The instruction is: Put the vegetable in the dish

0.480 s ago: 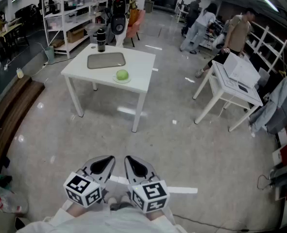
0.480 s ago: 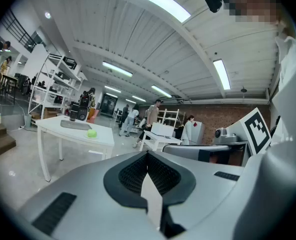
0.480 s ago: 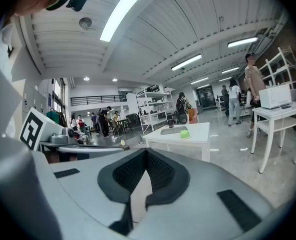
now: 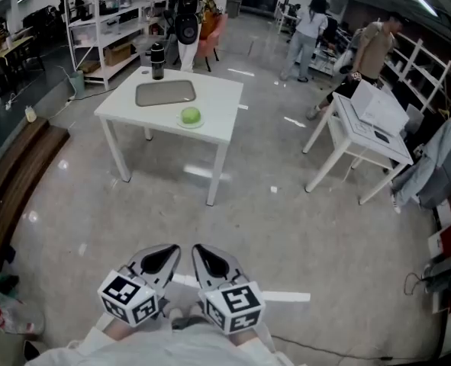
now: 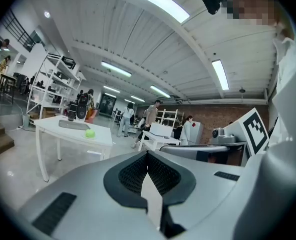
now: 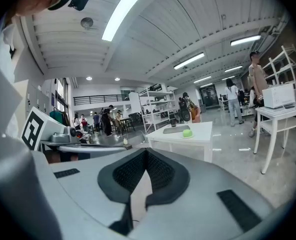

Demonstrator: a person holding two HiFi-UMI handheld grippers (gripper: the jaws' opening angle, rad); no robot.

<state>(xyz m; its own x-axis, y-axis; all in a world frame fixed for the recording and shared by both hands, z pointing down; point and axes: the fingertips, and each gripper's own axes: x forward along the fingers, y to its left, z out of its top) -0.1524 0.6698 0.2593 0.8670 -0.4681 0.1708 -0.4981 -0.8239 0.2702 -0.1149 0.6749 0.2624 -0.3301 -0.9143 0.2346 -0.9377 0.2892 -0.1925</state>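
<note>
A round green vegetable [image 4: 190,115] rests on a small pale plate [image 4: 181,123] on a white table [image 4: 217,97] far ahead of me. A grey rectangular dish [image 4: 165,93] lies just behind it on the same table. My left gripper [image 4: 164,255] and right gripper [image 4: 207,255] hang side by side close to my body, well short of the table, both shut and holding nothing. In the left gripper view, past the left gripper [image 5: 148,156], the vegetable [image 5: 89,133] shows small and distant. The right gripper view looks over the right gripper [image 6: 146,155] at the vegetable [image 6: 187,132].
A black bottle [image 4: 157,61] stands at the table's far corner. A second white table [image 4: 346,139] carrying a white machine is at the right. Shelving [image 4: 111,21] lines the back left, a wooden step [image 4: 11,181] the left side. Several people [image 4: 305,33] stand at the back.
A person in white at the back has walked further away. Both grippers stay where they were, shut.
</note>
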